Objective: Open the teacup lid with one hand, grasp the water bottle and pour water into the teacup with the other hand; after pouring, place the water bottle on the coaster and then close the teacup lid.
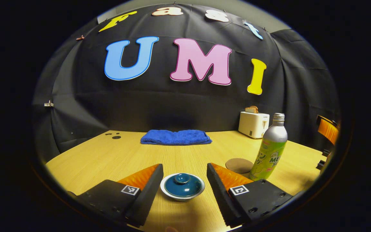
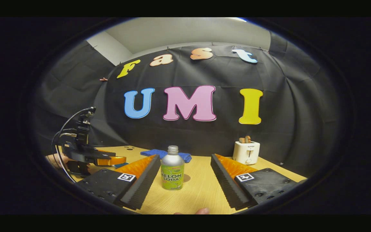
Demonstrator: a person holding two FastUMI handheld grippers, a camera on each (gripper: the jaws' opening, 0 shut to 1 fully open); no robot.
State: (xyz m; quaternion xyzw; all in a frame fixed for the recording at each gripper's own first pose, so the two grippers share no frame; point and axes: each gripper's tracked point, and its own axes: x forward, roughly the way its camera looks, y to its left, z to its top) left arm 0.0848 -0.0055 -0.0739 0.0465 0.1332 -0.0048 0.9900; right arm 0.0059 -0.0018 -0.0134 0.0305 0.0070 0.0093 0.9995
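Left gripper view records a wooden table [image 1: 108, 154] running back to the booth wall, with a folded blue towel [image 1: 175, 137] at its far edge and a white toaster [image 1: 253, 124] at far right. Next in size, the water bottle [image 1: 271, 151] stands upright at right, its neck bare with no cap visible, and the round coaster [image 1: 239, 165] lies just beside it on the left, bare. Smallest, the teacup [image 1: 182, 187] sits near centre with its lid [image 1: 183, 184] seated on it. The left gripper [image 1: 184, 175] is spread wide, fingers flanking the teacup to either side and apart from it, grasping nothing. Right gripper view shows the right gripper [image 2: 185, 169] likewise released, fingers open with the bottle standing farther off, in line with the gap and untouched; the left gripper and its cabling appear at far left over the table. Assessment: no step of the task is complete. The lid is yet to be lifted, the bottle yet to be grasped, and pouring, setting the bottle on the coaster and reclosing all remain. Both grippers appear aligned for their first grasps.
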